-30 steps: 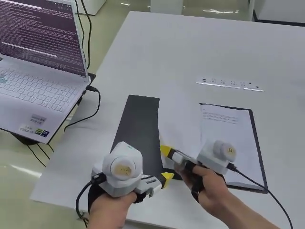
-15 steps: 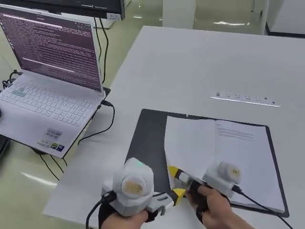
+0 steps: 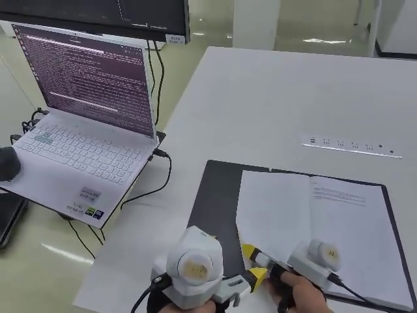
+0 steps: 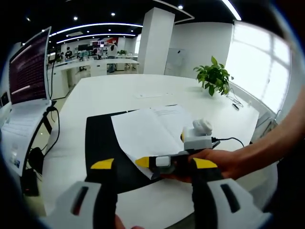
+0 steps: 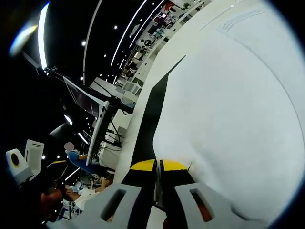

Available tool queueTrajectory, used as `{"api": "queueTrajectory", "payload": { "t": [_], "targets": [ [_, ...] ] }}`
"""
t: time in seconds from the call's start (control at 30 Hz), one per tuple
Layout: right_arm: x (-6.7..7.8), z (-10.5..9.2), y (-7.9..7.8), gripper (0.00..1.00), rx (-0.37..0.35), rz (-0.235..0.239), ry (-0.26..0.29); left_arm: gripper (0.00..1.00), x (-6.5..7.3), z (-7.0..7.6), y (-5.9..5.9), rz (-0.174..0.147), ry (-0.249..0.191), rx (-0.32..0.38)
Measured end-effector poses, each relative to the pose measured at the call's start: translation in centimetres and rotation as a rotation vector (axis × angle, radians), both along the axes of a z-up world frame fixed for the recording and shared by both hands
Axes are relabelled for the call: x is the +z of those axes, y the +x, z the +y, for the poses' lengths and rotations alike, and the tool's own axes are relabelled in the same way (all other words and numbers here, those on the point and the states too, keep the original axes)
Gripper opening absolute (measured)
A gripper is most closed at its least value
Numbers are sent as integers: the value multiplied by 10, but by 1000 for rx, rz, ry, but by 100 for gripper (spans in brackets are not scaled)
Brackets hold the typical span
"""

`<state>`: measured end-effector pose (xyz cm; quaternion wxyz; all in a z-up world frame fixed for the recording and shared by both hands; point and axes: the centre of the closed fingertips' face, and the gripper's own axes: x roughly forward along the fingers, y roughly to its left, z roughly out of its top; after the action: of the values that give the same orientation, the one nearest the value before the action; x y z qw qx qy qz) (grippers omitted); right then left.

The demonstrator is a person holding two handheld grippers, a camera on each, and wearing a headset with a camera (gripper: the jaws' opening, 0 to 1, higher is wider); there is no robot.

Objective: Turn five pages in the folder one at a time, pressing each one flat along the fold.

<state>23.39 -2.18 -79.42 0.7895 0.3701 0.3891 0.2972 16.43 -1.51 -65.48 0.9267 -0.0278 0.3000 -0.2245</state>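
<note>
While the right gripper [image 5: 158, 165] clamps a page's [image 3: 273, 208] raised corner over the open folder [image 3: 212, 195] on the table [image 3: 260, 98], the left gripper [image 4: 153, 164] gapes empty, so this turn seems unfinished, pressing undone.

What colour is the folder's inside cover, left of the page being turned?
Black. The folder cover shows best in the head view, beside the white page.

Right hand-held gripper [image 3: 250, 250] at corner of page [image 3: 273, 212], lifted over folder [image 3: 216, 202]; left hand-held gripper [image 3: 255, 279] beside (laptop [image 3: 78, 143] left).
</note>
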Motion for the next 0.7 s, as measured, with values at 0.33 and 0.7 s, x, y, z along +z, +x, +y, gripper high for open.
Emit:
{"api": "queueTrajectory", "payload": {
  "t": [0.33, 0.7],
  "targets": [
    [10, 5, -3, 12, 13, -2, 46, 62, -8, 6, 1, 10, -16, 9],
    [35, 0, -12, 38, 54, -65, 116, 49, -21, 29, 18, 15, -62, 62]
  ]
}}
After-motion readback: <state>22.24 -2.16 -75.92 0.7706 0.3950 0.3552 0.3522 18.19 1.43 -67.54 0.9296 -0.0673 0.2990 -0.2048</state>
